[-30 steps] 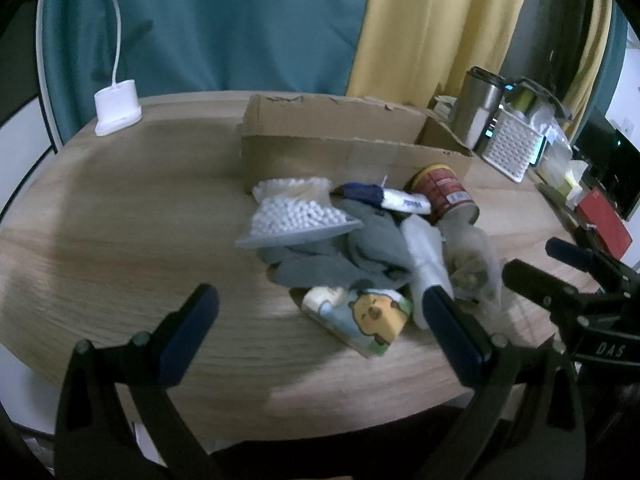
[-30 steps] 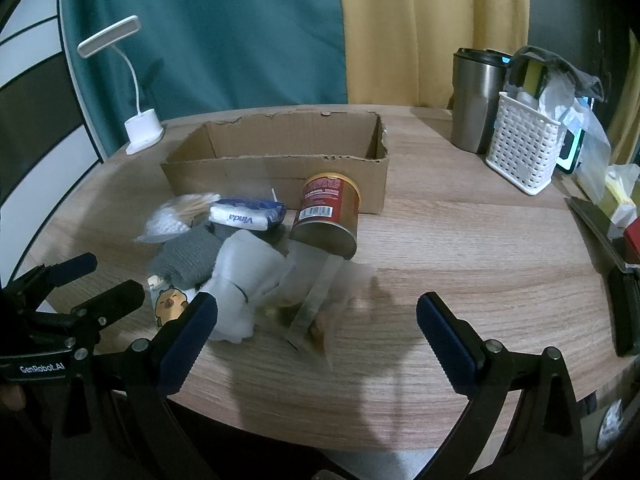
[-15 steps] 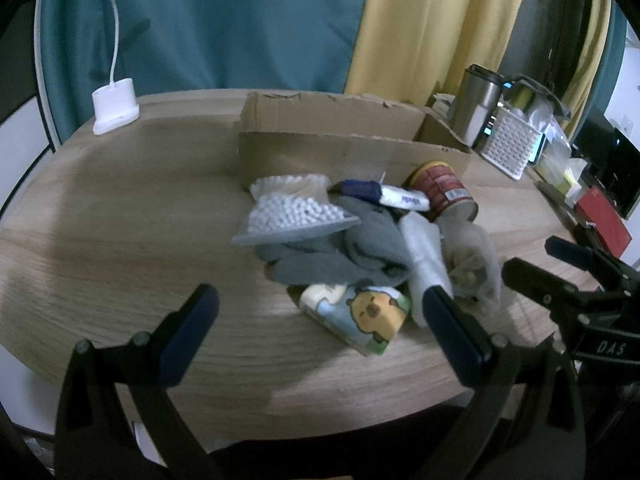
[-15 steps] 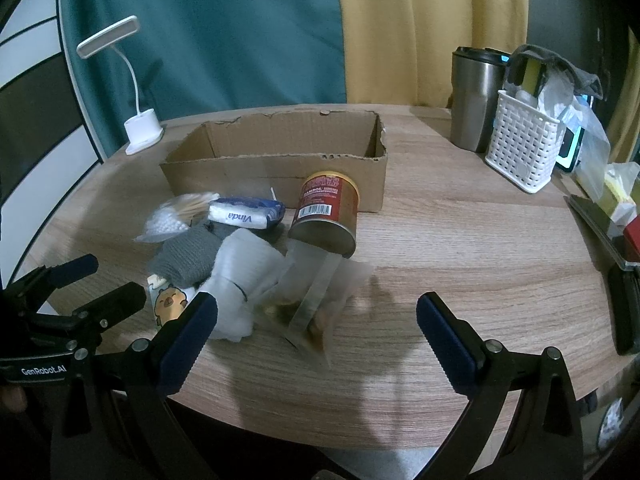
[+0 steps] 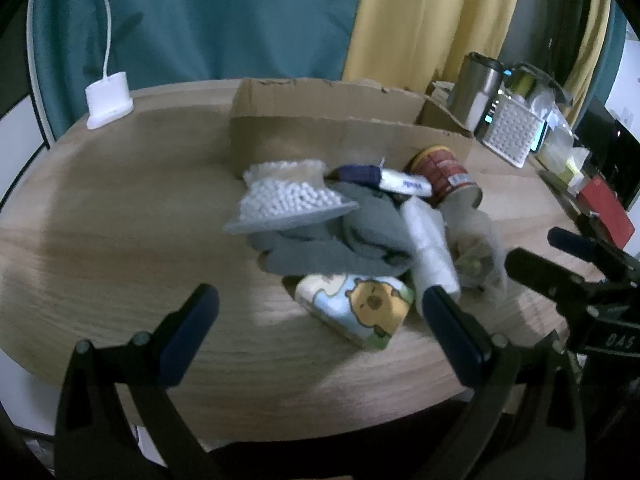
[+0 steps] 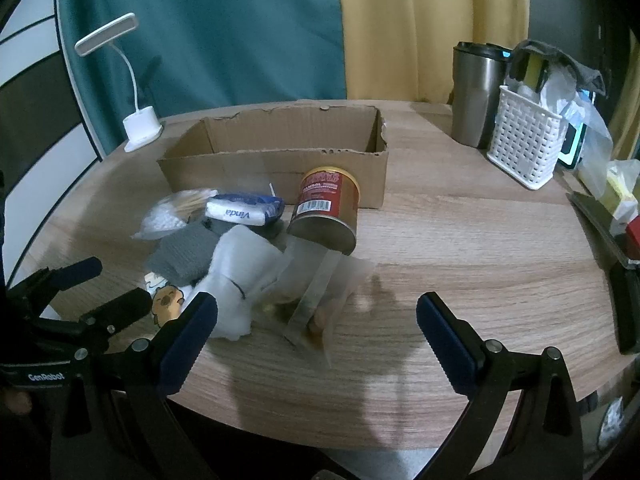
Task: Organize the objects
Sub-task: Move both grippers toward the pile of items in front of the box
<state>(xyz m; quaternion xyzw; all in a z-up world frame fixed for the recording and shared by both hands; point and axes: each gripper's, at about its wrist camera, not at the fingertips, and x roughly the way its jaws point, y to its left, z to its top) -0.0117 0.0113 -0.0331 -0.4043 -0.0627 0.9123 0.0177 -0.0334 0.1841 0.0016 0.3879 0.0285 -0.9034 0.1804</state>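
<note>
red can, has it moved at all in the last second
No. In the right wrist view the red can lies on its side against the cardboard box front wall, as before.

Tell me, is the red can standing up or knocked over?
Knocked over. The red can lies on its side by the cardboard box, its round end facing the camera.

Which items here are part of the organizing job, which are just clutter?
Job: cardboard box, red can, tissue pack, cotton swab bag, grey sock, cartoon pack.
Lying about: lamp, steel tumbler, white basket.
</note>
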